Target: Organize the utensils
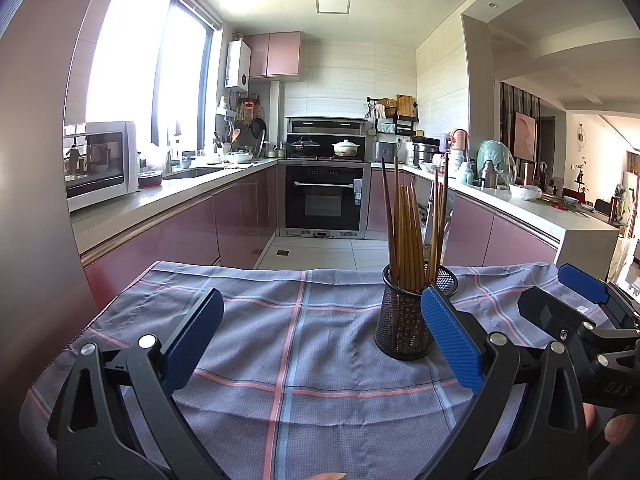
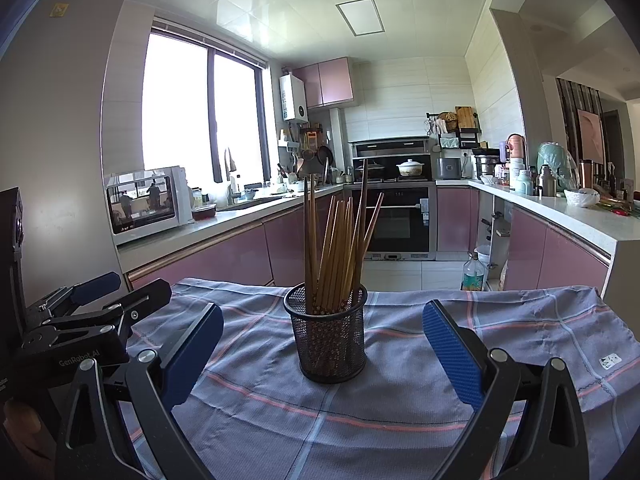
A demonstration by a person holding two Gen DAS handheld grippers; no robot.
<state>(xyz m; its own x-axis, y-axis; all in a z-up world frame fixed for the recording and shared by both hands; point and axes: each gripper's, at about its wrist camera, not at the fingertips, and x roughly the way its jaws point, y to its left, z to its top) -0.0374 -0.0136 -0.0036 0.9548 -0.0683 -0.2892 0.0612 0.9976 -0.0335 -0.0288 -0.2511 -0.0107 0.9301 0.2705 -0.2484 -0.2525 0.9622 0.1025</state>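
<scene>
A black mesh holder point(image 1: 404, 320) stands upright on a grey checked cloth point(image 1: 280, 340), with several wooden chopsticks point(image 1: 406, 232) standing in it. My left gripper point(image 1: 320, 336) is open and empty, and the holder is just inside its right finger. In the right wrist view the holder point(image 2: 330, 336) and its chopsticks point(image 2: 340, 240) stand centred ahead of my right gripper point(image 2: 322, 344), which is open and empty. The right gripper also shows at the right edge of the left wrist view point(image 1: 580, 300), and the left gripper at the left edge of the right wrist view point(image 2: 92, 300).
The cloth point(image 2: 520, 340) covers a small table in a kitchen. Pink counters run along both sides, with a microwave point(image 1: 100, 160) on the left and an oven point(image 1: 324, 196) at the back. A bottle point(image 2: 474, 272) stands on the floor behind the table.
</scene>
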